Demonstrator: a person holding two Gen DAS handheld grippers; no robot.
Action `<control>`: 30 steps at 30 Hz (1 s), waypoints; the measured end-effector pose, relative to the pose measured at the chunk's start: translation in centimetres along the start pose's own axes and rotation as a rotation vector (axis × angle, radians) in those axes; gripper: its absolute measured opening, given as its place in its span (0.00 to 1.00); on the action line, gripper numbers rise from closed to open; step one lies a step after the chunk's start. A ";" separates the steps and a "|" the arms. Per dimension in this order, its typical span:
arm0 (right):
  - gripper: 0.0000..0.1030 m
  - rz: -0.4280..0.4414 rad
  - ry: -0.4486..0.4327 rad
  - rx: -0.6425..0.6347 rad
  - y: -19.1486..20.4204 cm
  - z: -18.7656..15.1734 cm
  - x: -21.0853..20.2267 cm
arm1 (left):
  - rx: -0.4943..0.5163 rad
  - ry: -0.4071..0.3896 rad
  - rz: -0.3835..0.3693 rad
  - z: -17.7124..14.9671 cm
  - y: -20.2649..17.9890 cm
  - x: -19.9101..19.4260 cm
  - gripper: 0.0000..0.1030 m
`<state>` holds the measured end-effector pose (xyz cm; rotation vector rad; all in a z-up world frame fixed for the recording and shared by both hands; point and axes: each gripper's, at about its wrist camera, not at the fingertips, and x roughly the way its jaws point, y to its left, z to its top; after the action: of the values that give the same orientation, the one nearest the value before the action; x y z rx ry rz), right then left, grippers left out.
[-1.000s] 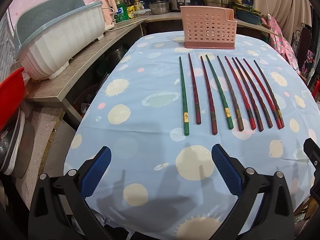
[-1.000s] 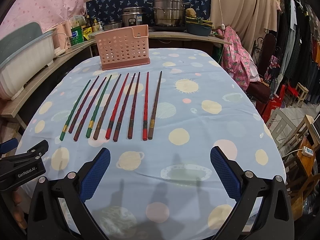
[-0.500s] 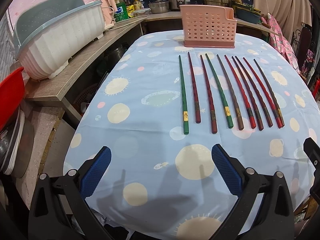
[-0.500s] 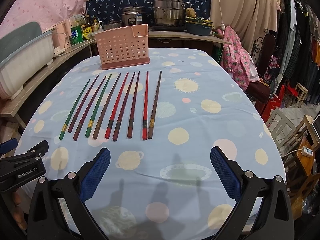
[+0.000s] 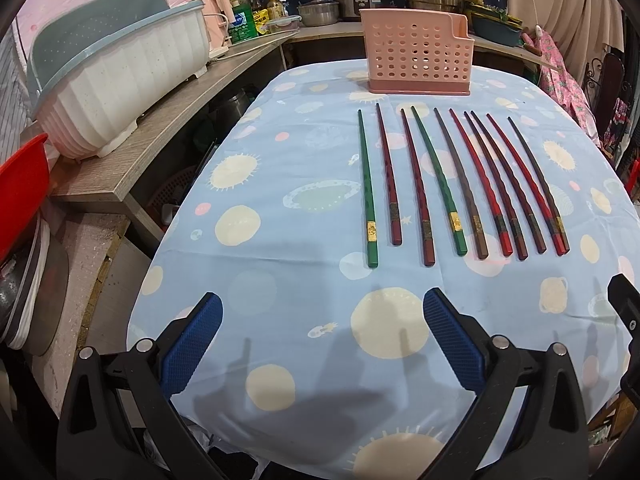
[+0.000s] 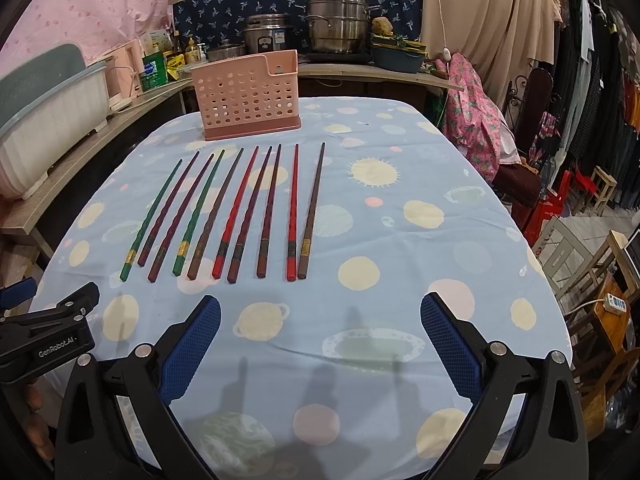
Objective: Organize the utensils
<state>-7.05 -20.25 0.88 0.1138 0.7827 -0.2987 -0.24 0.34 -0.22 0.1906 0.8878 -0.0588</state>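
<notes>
Several chopsticks lie side by side in a row on the blue patterned tablecloth (image 5: 304,280): a green one (image 5: 367,188) at the left, dark red, brown and bright red ones (image 5: 478,182) to its right. The row also shows in the right wrist view (image 6: 236,208). A pink perforated utensil holder (image 5: 416,54) stands upright behind the row, also in the right wrist view (image 6: 246,96). My left gripper (image 5: 320,344) is open and empty, hovering near the table's front edge. My right gripper (image 6: 320,344) is open and empty, likewise short of the chopsticks.
A white and grey dish rack (image 5: 116,76) sits on a wooden counter (image 5: 168,128) to the left. Pots (image 6: 336,26) and bottles stand on the back counter. A red tub (image 5: 20,184) is at far left. Chairs and hanging clothes (image 6: 592,80) are to the right.
</notes>
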 end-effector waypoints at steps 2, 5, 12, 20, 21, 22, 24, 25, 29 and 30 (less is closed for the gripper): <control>0.93 0.000 0.001 0.001 0.1 -0.1 0.0 | -0.002 0.000 -0.001 0.1 -0.2 -0.1 0.93; 0.93 0.000 0.000 0.000 0.2 0.0 0.0 | -0.002 0.001 -0.001 0.1 -0.1 -0.1 0.93; 0.93 0.000 0.001 0.000 0.2 0.0 0.0 | -0.002 0.002 -0.001 0.1 -0.1 -0.1 0.93; 0.93 0.000 0.002 -0.001 0.3 0.0 0.0 | 0.001 -0.001 -0.001 0.1 -0.1 -0.1 0.93; 0.93 0.000 0.002 -0.001 0.3 0.0 0.0 | 0.000 -0.001 -0.001 0.1 0.0 -0.1 0.93; 0.93 0.000 0.002 -0.001 0.3 0.0 0.0 | 0.000 -0.001 -0.001 0.0 0.0 -0.1 0.93; 0.93 0.001 0.004 0.000 0.3 0.0 0.0 | 0.000 0.000 -0.001 0.1 -0.1 -0.1 0.93; 0.93 0.001 0.005 0.000 0.3 0.0 0.0 | 0.001 0.000 -0.001 0.1 -0.1 -0.2 0.93; 0.93 0.001 0.005 0.002 0.3 -0.1 0.1 | 0.000 -0.001 -0.001 0.1 -0.1 -0.1 0.93; 0.93 0.001 0.005 0.002 0.3 0.0 0.1 | 0.000 0.000 -0.001 0.1 -0.1 -0.2 0.93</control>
<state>-6.95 -19.96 0.80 0.1169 0.7873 -0.2985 -0.25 0.19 -0.04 0.1904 0.8882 -0.0594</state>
